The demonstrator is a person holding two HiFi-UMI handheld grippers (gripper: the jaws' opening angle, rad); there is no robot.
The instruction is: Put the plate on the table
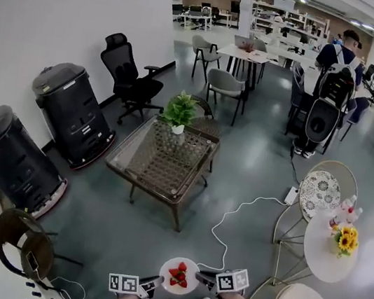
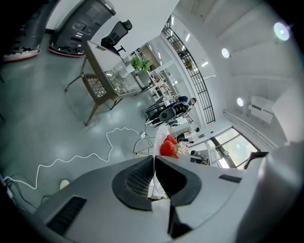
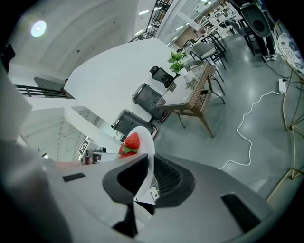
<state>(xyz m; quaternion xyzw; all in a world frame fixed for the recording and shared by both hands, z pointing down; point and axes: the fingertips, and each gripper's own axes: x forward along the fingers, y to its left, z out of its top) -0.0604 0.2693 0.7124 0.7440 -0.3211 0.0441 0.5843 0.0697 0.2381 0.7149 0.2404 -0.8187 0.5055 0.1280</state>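
Note:
A small white plate carrying a few strawberries is held in the air low in the head view, close to the person's body. My left gripper is shut on its left rim, and my right gripper is shut on its right rim. In the left gripper view the plate stands edge-on between the jaws of my left gripper, strawberries beyond. The right gripper view shows the plate pinched by my right gripper. A glass-topped wicker table stands ahead.
A potted plant sits on the wicker table's far corner. A round white table with sunflowers and bottles, and white chairs, stand at right. A white cable runs over the floor. Two dark machines line the left wall.

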